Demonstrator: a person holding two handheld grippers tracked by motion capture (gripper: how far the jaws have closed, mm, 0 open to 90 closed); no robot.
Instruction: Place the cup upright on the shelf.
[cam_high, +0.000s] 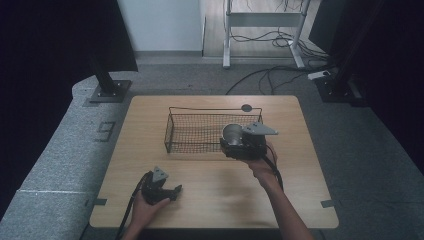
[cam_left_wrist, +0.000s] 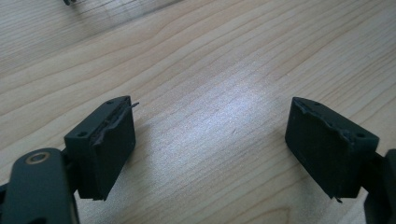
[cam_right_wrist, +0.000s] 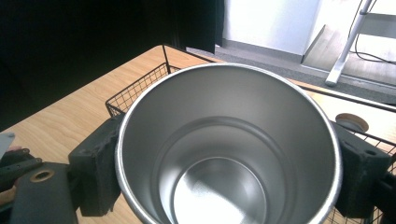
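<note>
Smooth round steel cup (cam_right_wrist: 229, 149) sits clamped in right gripper (cam_right_wrist: 229, 172) over wire-mesh basket (cam_high: 200, 131).

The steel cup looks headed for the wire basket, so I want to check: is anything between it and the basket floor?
Nothing visible. The right claw holds the cup at the basket near edge; its mesh floor looks bare.

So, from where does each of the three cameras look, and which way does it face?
High view: above the person's side, facing forward and down on the wooden table; both forearms, left gripper show.
Left gripper view: on the left gripper, facing bare tabletop; jaws apart.
Right gripper view: on the right gripper, facing into a steel cup above the wire basket.
Shared: the basket and cup also show from above.
</note>
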